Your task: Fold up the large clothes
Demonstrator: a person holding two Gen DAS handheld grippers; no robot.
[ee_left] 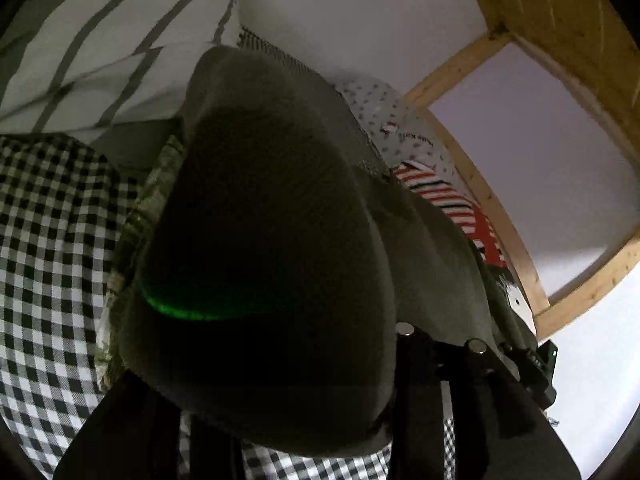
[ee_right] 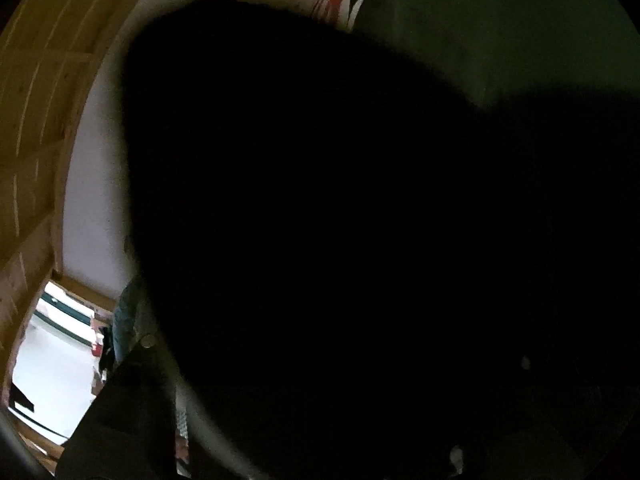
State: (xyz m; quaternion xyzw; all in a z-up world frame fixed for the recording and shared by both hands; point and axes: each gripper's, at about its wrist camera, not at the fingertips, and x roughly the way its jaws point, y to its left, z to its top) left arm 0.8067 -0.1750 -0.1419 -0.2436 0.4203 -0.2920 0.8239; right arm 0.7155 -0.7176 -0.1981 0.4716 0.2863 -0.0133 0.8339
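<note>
A large dark olive-grey garment (ee_left: pixel 272 240) hangs bunched right in front of the left wrist camera and covers my left gripper (ee_left: pixel 316 412). Its black fingers (ee_left: pixel 416 400) stick out under the cloth, and the jaws seem closed on a fold of it. In the right wrist view the same dark garment (ee_right: pixel 340 220) blacks out most of the frame and drapes over my right gripper; only one black finger (ee_right: pixel 132 396) shows at the lower left, so its state is unclear.
A black-and-white checked cover (ee_left: pixel 48 264) lies below left, with a grey-striped pillow (ee_left: pixel 100 40) behind. A dotted cloth (ee_left: pixel 384 116) and a red-striped cloth (ee_left: pixel 448 196) lie to the right. A wooden frame (ee_left: pixel 496 216) and white wall (ee_left: pixel 360 8) stand behind.
</note>
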